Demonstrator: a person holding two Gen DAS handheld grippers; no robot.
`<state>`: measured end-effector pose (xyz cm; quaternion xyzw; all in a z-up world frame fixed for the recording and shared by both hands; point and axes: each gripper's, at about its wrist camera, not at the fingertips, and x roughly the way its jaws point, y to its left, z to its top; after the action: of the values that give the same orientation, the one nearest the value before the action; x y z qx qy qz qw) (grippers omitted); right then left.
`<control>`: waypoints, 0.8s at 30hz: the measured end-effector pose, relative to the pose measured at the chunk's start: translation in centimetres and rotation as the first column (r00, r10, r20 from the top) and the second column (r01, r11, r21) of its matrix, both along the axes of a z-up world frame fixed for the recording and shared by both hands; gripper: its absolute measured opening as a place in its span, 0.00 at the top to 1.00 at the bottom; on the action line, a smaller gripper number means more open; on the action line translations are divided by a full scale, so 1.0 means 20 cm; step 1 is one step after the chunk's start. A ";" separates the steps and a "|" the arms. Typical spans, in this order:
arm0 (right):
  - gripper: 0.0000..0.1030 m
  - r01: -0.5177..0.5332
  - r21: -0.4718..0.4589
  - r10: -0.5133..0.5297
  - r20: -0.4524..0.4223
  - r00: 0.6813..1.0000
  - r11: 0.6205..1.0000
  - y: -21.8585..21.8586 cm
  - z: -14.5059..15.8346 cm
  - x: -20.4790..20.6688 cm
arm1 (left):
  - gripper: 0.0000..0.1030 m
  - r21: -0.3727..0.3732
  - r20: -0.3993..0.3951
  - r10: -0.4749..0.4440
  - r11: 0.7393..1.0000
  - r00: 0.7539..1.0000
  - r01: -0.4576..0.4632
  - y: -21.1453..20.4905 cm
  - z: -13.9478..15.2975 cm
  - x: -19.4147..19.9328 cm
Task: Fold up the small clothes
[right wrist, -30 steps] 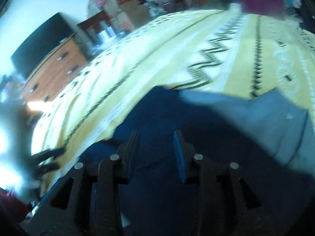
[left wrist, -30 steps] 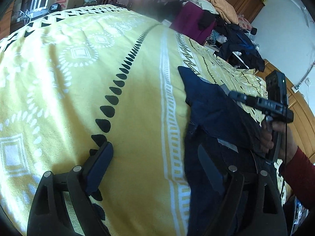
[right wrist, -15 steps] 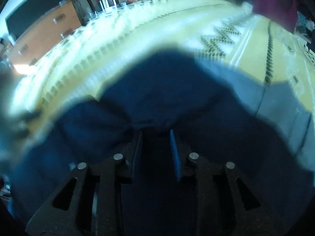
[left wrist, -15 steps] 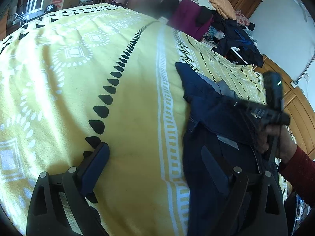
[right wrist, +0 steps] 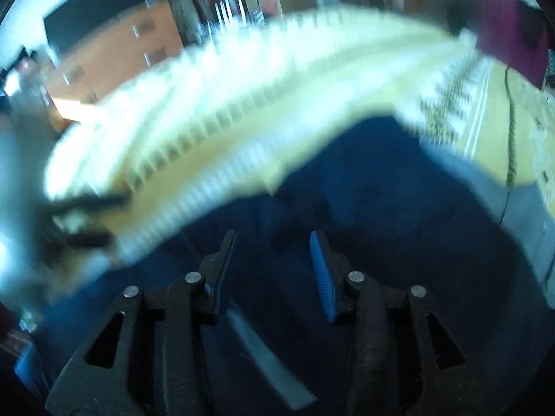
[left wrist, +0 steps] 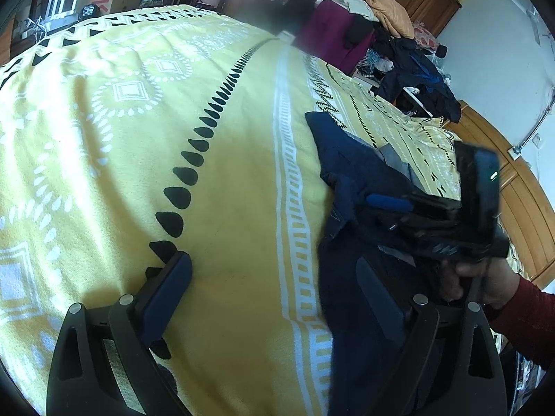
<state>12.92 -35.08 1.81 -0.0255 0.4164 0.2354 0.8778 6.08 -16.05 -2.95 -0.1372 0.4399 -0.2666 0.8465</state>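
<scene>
Bed [left wrist: 104, 159] first: we see one, under a yellow cover printed with white diamonds and a curved row of black teardrops, filling most of the left wrist view. Beyond its far edge we note one heap of clothes [left wrist: 381, 34] against wooden cabinets.

One navy garment [left wrist: 350, 173] lies on the right part of the bed; no other small clothes lie spread on the cover. Its long axis runs from the near edge away toward the far side, a pointed corner aimed at the far end. Grey lining shows along its right edge. In the right wrist view the same cloth [right wrist: 364, 208] fills the lower half; that frame is badly blurred.

Two grippers, one per hand. We see the left gripper [left wrist: 274, 294] low over the bed, pointing forward along the cover, jaws spread wide: the left finger over bare yellow cover, the right finger over the garment's near end. Nothing lies between them.

Right gripper [left wrist: 392, 204] comes in from the right, lying roughly level across the garment's middle, held by one hand [left wrist: 485, 280] in a dark red sleeve [left wrist: 527, 319]. From its own camera the right gripper [right wrist: 270, 263] shows jaws parted with a clear gap, navy cloth beneath, none pinched so far as the blur lets us tell.
</scene>
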 end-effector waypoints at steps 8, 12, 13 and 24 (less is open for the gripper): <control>0.60 -0.051 0.031 0.055 -0.115 0.992 0.998 0.21 -0.18 0.10 | 0.05 0.001 -0.001 -0.005 1.000 1.000 0.005 0.00 0.01 0.00; 0.60 0.035 0.137 -0.034 -0.007 0.999 0.990 0.04 0.16 -0.09 | 0.05 0.010 0.030 0.043 0.999 0.999 -0.043 0.07 0.11 -0.08; 0.58 0.056 0.146 -0.058 0.014 0.998 0.988 -0.02 0.24 -0.15 | 0.04 0.021 0.039 0.049 0.999 0.998 -0.050 0.09 0.14 -0.11; 0.49 0.433 0.055 -0.427 -0.100 0.899 0.900 -0.82 0.33 -1.48 | 0.00 -0.075 -0.055 -0.128 0.989 0.990 0.124 0.30 0.21 -0.70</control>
<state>-16.69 -51.47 8.49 0.1104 0.4397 0.0523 0.8898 -7.99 -10.04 1.17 -0.1473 0.4629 -0.3308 0.8091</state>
